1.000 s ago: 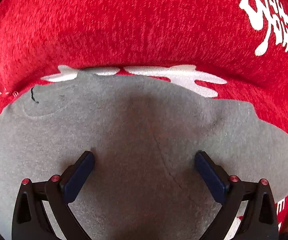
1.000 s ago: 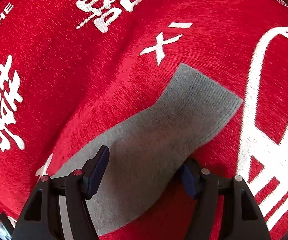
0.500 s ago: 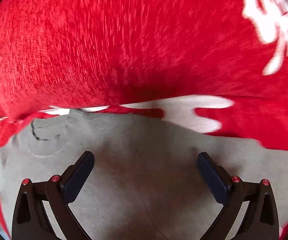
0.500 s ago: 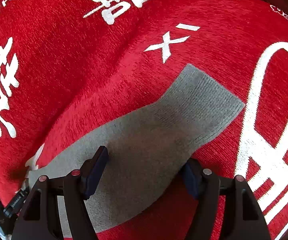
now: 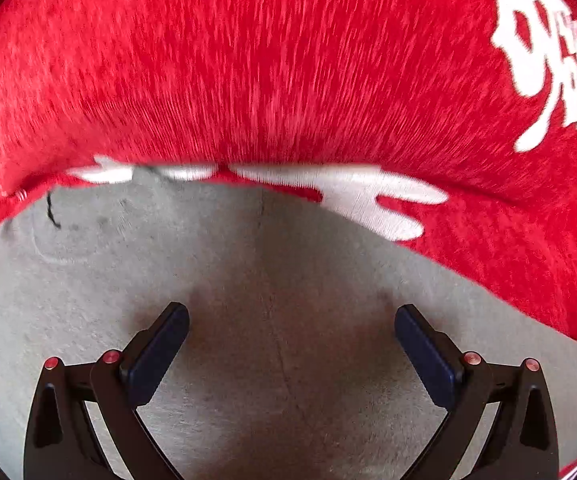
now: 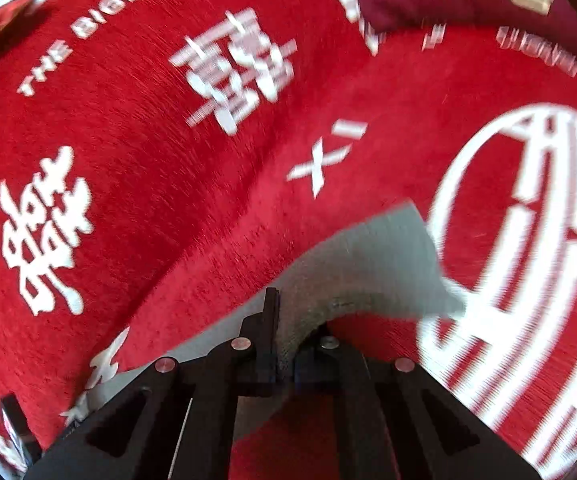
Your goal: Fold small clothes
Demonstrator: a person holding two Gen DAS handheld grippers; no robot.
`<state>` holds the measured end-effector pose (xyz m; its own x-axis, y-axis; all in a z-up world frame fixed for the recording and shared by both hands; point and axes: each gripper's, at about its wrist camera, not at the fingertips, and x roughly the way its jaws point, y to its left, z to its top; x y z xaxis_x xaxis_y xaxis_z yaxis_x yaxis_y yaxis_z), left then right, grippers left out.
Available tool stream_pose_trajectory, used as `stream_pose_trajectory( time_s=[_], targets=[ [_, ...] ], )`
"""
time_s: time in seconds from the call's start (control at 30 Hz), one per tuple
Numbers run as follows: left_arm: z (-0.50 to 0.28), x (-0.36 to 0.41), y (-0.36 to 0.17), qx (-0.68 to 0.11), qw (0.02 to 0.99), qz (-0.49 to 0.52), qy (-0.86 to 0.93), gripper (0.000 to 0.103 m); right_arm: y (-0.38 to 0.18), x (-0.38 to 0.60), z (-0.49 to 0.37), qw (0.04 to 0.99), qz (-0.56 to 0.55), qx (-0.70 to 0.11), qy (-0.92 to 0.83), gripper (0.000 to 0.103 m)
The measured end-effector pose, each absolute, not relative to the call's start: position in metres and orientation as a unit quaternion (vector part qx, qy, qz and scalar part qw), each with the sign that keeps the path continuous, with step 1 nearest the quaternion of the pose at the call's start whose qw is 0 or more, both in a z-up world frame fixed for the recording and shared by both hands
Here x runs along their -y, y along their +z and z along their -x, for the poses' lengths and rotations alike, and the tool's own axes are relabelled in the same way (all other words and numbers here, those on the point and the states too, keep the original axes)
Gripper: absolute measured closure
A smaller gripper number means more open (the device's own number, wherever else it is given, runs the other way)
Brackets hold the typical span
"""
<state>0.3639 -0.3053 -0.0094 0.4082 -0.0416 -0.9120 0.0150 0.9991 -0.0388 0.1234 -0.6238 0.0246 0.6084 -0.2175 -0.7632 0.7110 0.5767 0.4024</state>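
Red cloth [image 6: 136, 184] with white lettering spreads under and ahead of both tools; whether a counter or a bed lies beneath it cannot be told. On it lies the grey garment [image 5: 272, 320], mostly flat and not yet folded, filling the space under and between the fingers of the left hand-held gripper [image 5: 291, 330], which hangs released above it, jaws wide and gripping nothing. The right hand-held gripper [image 6: 288, 332] is clenched on the same garment's narrow end [image 6: 372, 264], whose fabric arches up from the cloth just ahead of the jaws. Judging by this, the first fold is only starting; carrying the end over and flattening remain.
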Motion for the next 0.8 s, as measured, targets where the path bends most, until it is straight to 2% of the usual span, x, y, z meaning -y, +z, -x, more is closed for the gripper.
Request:
stream_pose_trajectory(
  time_s=[0.03, 0.13, 0.17, 0.2, 0.23, 0.27, 0.3, 0.33, 0.43, 0.6, 0.67, 0.77, 0.8],
  targets=[
    [-0.362, 0.304, -0.012, -0.551, 0.835, -0.002, -0.012, 0.000, 0.023, 0.619, -0.126, 0.820, -0.351, -0.347, -0.289, 0.098],
    [-0.356, 0.311, -0.008, -0.532, 0.846, -0.024, -0.018, 0.000, -0.007, 0.619, -0.150, 0.793, -0.325, -0.435, -0.277, 0.096],
    [-0.353, 0.312, -0.002, -0.535, 0.844, -0.016, -0.033, 0.000, -0.024, 0.624, -0.151, 0.767, -0.349, -0.465, -0.272, 0.093],
    [-0.350, 0.313, 0.004, -0.536, 0.843, -0.008, -0.043, 0.000, -0.029, 0.629, -0.144, 0.759, -0.378, -0.453, -0.275, 0.086],
    [-0.344, 0.311, 0.013, -0.531, 0.846, 0.009, -0.056, 0.000, -0.027, 0.635, -0.136, 0.753, -0.404, -0.434, -0.284, 0.078],
    [-0.339, 0.308, 0.018, -0.528, 0.847, 0.018, -0.064, 0.000, -0.026, 0.641, -0.132, 0.743, -0.416, -0.435, -0.295, 0.051],
    [-0.332, 0.307, 0.022, -0.527, 0.847, 0.023, -0.073, 0.000, -0.024, 0.647, -0.126, 0.738, -0.430, -0.425, -0.299, 0.030],
    [-0.326, 0.306, 0.026, -0.529, 0.845, 0.021, -0.079, 0.000, -0.022, 0.649, -0.120, 0.742, -0.440, -0.407, -0.300, 0.027],
    [-0.303, 0.300, 0.024, -0.545, 0.832, 0.007, -0.099, 0.000, -0.018, 0.665, -0.102, 0.742, -0.474, -0.373, -0.293, 0.026],
    [-0.280, 0.296, 0.035, -0.533, 0.840, -0.013, -0.099, 0.000, -0.046, 0.678, -0.070, 0.694, -0.597, -0.346, -0.206, 0.027],
    [-0.286, 0.295, 0.036, -0.534, 0.841, -0.001, -0.085, 0.000, -0.046, 0.668, -0.070, 0.700, -0.595, -0.343, -0.197, 0.027],
    [-0.298, 0.288, 0.006, -0.580, 0.813, -0.009, -0.055, 0.000, -0.037, 0.660, -0.086, 0.729, -0.556, -0.350, -0.192, 0.027],
    [-0.297, 0.289, 0.003, -0.571, 0.819, -0.019, -0.056, 0.000, -0.034, 0.655, -0.095, 0.742, -0.535, -0.357, -0.189, 0.030]
  ],
)
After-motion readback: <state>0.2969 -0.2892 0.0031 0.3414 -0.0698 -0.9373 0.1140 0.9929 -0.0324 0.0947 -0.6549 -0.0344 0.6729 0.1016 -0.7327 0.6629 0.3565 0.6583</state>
